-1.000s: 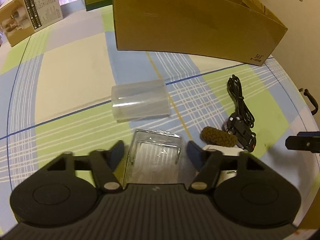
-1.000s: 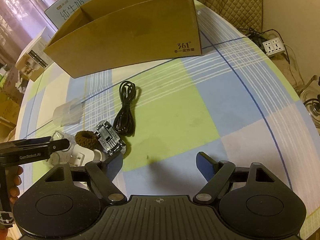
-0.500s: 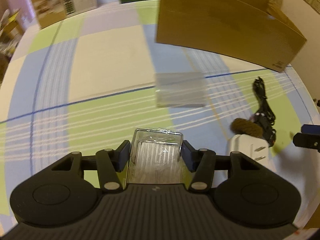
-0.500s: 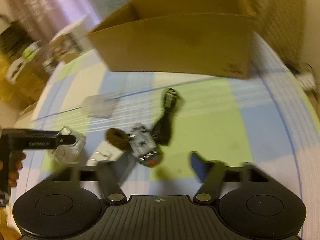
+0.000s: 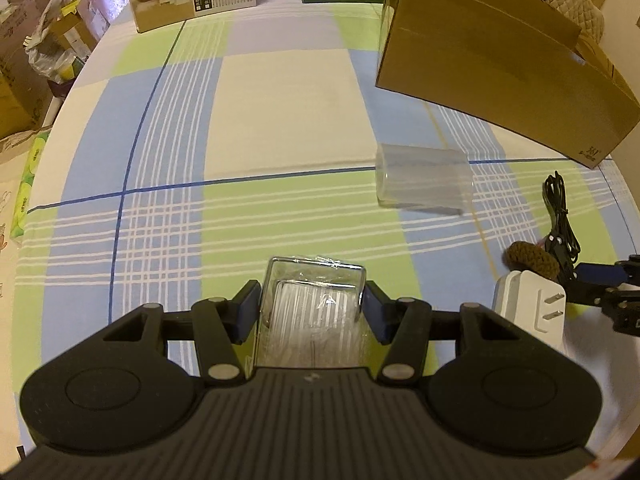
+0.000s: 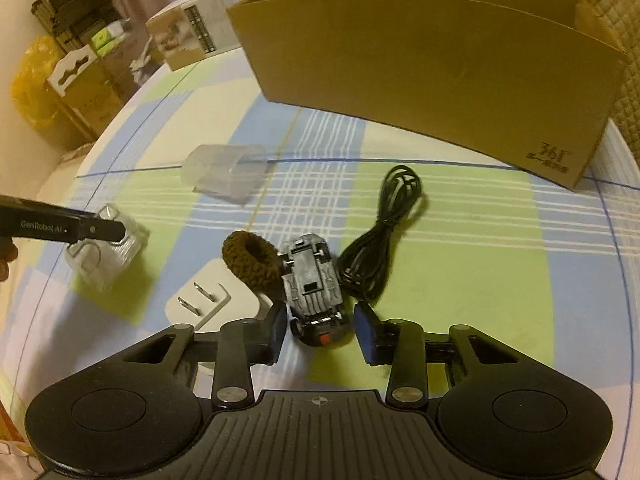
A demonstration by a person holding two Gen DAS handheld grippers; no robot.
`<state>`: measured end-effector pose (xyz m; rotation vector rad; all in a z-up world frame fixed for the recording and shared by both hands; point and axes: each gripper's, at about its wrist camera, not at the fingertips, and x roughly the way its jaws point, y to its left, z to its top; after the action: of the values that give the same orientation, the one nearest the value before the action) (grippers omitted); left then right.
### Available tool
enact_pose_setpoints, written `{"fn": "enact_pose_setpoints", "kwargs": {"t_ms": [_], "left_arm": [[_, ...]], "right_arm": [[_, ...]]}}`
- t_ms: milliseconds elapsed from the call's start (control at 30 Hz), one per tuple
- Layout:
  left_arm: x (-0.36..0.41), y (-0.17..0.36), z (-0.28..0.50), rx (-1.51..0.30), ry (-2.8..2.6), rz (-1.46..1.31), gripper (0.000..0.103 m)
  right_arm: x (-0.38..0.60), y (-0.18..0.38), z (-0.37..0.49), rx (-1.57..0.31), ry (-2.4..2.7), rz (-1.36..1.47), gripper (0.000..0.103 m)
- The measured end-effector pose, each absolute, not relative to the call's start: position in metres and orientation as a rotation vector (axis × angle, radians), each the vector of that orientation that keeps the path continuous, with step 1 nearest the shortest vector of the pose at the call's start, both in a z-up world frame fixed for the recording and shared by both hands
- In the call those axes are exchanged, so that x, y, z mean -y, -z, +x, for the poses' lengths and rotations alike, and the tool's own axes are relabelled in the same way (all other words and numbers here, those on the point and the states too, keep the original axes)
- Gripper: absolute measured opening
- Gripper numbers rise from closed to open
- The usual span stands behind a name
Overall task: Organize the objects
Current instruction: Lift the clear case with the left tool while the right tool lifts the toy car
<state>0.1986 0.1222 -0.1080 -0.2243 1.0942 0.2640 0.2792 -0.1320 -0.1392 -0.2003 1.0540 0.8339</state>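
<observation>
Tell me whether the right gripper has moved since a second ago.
Yes. The right gripper has shifted left, away from the black cable, and now straddles the upturned toy car, its jaws closing.

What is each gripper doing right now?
Left gripper: shut on the clear box.
Right gripper: closing around the toy car, pads not touching yet.

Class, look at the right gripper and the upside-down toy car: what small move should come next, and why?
Probably finish closing the right gripper on the toy car. Its jaws are closing, the car's rear sits between the pads with gaps on both sides, so nothing is gripped yet; lifting now would likely leave it on the tablecloth.
</observation>
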Motion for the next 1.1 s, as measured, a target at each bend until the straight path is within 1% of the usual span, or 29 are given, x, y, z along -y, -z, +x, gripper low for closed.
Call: {"fn": "enact_pose_setpoints", "kwargs": {"t_ms": [233,333,567,833,1100], "left_arm": [[-0.122,0.109,0.201,-1.097,-0.269,-0.227,0.051],[-0.122,0.110,0.202,-1.100,-0.271,-0.229,0.051],[-0.122,0.110,0.202,-1.100,-0.278,-0.235,0.051],[-0.121,0.107,0.201,-1.097,-0.283,-0.235,0.051],[-0.112,0.093,0.202,-1.070,-0.263,-0.223,0.051]], "right_arm": [[0.115,0.145,0.281,-1.016,-0.853,-0.267,0.034],[0.111,0.144,0.282,-1.005,-0.856,-0.283,0.030],[0.109,0.144,0.281,-1.002,-0.860,-0.309,0.030],[0.116,0.132,0.279,-0.998,-0.873,-0.268,0.030],[0.140,0.103,0.272,-0.969,-0.872,-0.153,0.030]]}}
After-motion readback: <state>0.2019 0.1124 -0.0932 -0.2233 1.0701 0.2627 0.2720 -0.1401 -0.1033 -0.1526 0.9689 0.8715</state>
